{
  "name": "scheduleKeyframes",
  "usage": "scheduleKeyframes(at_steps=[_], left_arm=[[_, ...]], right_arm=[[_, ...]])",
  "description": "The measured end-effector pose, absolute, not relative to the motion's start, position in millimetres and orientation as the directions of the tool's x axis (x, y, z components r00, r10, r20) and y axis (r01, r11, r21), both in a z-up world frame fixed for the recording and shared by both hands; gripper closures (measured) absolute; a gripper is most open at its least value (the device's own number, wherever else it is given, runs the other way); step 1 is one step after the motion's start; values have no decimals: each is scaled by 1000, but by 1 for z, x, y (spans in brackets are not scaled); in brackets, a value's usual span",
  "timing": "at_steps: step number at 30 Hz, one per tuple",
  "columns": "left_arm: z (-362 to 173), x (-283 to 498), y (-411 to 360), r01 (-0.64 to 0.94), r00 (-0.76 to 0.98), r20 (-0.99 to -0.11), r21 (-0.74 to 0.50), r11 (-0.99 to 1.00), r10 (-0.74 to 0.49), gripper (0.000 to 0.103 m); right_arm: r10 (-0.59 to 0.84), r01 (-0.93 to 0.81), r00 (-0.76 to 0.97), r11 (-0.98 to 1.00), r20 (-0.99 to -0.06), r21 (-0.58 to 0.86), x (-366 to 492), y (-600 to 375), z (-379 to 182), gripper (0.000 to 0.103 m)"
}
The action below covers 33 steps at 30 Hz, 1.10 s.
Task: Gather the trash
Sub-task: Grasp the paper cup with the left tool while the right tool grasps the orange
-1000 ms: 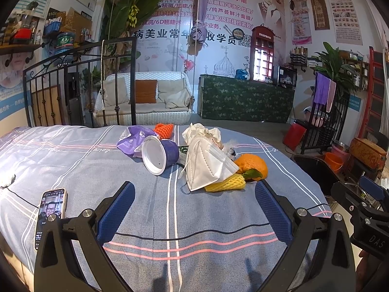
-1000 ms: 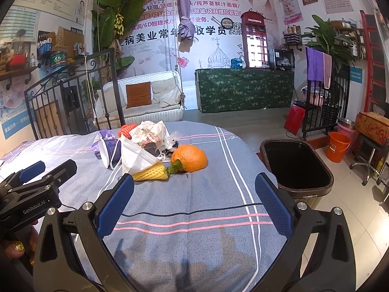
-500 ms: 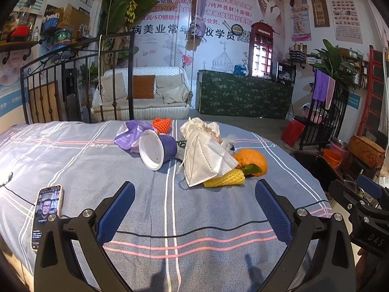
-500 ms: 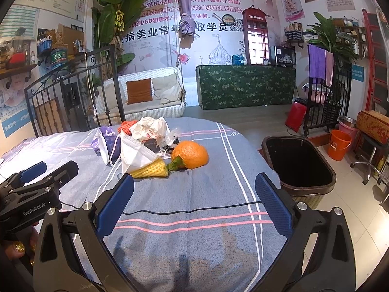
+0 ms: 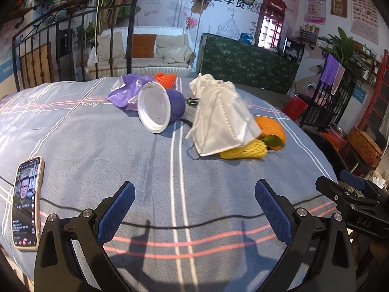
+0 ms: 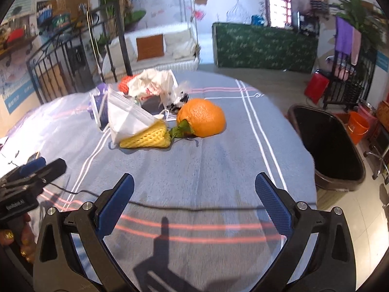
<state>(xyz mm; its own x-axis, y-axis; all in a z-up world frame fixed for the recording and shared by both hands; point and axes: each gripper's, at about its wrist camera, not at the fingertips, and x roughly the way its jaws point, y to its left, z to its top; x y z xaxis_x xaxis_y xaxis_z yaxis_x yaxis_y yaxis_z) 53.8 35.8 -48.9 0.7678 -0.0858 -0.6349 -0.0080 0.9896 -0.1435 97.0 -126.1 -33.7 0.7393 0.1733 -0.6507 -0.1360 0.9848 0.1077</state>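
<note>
A heap of trash lies on the blue striped bedcover [image 5: 97, 146]: a tipped purple cup [image 5: 160, 107] with a white inside, a purple wrapper [image 5: 124, 90], a white face mask [image 5: 223, 126] [image 6: 126, 119], yellow foam netting [image 5: 243, 152] [image 6: 145, 138], an orange [image 5: 271, 129] [image 6: 201, 118], orange netting [image 5: 165, 79] and a crumpled white bag [image 6: 153, 82]. My left gripper [image 5: 194, 202] is open, short of the heap, with nothing between its fingers. The right gripper [image 6: 194, 202] is open too, in front of the orange. A black trash bin [image 6: 325, 143] stands on the floor to the right.
A phone [image 5: 26, 202] with a lit screen lies at the left on the cover, and a thin black cable [image 5: 194, 223] crosses it. An iron bed frame [image 5: 73, 39] rises behind. A person's hand [image 6: 14, 236] holds the left gripper's handle. Orange buckets [image 6: 359, 124] stand past the bin.
Both grippers have moved forward and tilted down toward the heap, so the trash looks nearer and larger. Both stay open, and nothing on the bed has shifted.
</note>
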Motion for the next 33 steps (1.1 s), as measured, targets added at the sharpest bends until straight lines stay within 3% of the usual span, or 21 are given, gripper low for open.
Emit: scheduleKeyframes(at_steps=[5, 17, 26, 28, 30, 33], left_arm=[[-37, 80, 55, -38, 749, -659, -158, 987, -77, 14], [-26, 159, 78, -57, 720, -690, -154, 986, -66, 22], [-34, 201, 84, -59, 666, -738, -192, 980, -104, 25], [-39, 208, 81, -54, 654, -749, -186, 981, -106, 29], [-44, 216, 85, -72, 640, -761, -191, 979, -102, 40], [-51, 220, 92, -82, 639, -752, -276, 958, -162, 47]], right_arm=[[181, -107, 700, 983, -690, 149, 135, -137, -32, 5], [219, -127, 612, 976, -760, 179, 253, -141, -26, 5], [240, -137, 496, 971, -835, 198, 292, -117, -53, 6], [225, -144, 485, 974, -845, 177, 291, -112, -59, 9], [197, -157, 496, 978, -846, 136, 289, -108, -63, 10], [168, -157, 491, 982, -855, 103, 291, -107, -70, 16]])
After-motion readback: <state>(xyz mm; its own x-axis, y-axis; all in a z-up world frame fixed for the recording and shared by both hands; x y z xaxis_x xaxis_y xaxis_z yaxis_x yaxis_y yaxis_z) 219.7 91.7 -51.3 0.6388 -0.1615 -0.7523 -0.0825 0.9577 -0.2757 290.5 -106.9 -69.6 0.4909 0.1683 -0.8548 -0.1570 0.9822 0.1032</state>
